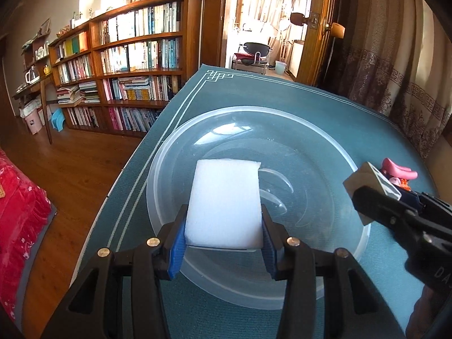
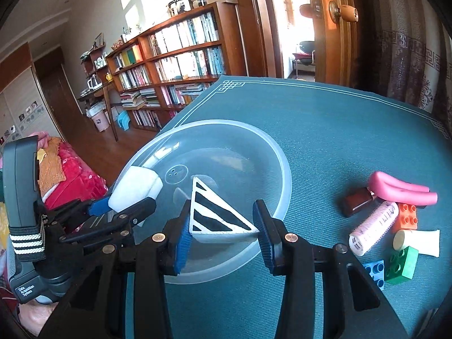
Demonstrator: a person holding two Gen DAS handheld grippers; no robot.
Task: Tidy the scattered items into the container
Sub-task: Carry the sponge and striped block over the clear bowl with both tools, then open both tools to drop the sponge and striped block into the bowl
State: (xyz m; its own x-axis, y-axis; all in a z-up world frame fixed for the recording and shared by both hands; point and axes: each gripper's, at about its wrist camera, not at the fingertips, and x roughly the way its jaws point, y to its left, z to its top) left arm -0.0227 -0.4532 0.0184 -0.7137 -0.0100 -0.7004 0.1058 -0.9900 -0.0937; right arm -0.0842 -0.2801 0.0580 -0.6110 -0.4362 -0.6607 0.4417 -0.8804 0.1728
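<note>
— So, what's each hand got?
— Left gripper clamps a sponge over the bowl; right gripper pinches a striped wedge above its rim.

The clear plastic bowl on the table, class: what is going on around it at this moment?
A person holds a two-finger tool in each hand over the clear plastic bowl on the teal mat. The left claw grips a white sponge block; the right claw grips a white triangular piece with black stripes. The bowl itself looks empty. Beside it lie a pink curved tube, a dark brown bottle, a pink roller and toy bricks.
</note>
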